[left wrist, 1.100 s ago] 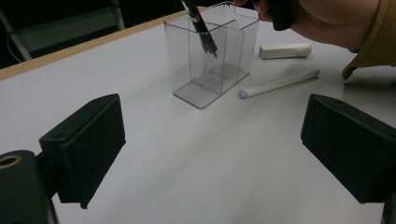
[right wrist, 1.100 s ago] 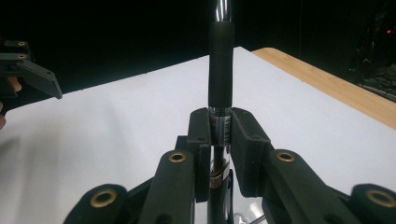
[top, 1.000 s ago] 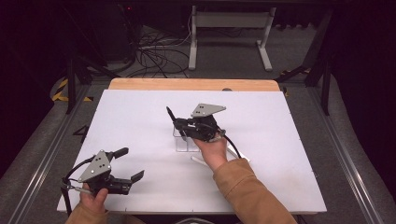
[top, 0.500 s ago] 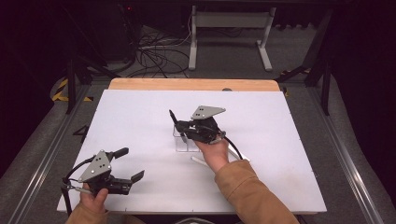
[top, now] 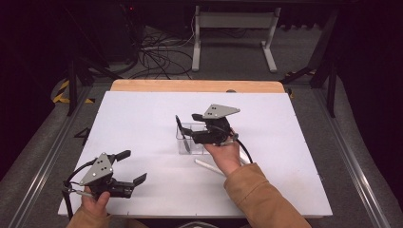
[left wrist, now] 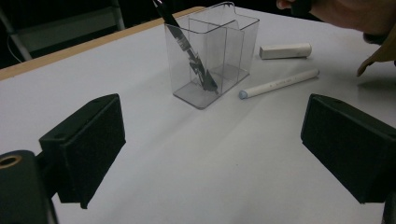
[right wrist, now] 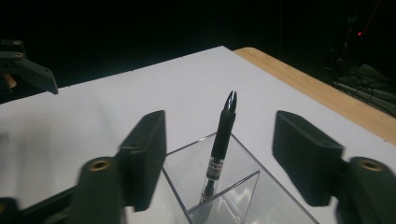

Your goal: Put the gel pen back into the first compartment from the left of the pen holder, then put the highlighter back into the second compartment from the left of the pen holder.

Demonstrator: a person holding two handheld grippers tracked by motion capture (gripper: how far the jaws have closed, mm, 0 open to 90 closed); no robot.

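— Clear plastic, that was what we saw first: a see-through pen holder (top: 190, 138) with inner dividers, standing near the middle of the white bench (top: 142, 123). Where was the pen?

— We found the black pen (right wrist: 219, 148) standing tilted in one compartment of the holder, tip down, its clip end rising above the rim.

— And the right claw (right wrist: 219, 161)?

— We saw it hovering just over the holder, its jaws having just been opening. The pen stood between the two black pads, and neither pad touched it, so it gripped nothing.

— What of the left claw (left wrist: 212, 154)?

— It sat low at the near left corner of the bench, well apart from the holder. We saw its jaws spread wide with only bare bench between them.

— Anything else lying about?

— We noted a white pen (left wrist: 279, 84) lying flat just beside the holder, and a short white eraser (left wrist: 285, 50) a little beyond it. A wooden strip (top: 197, 86) edged the far side of the bench.
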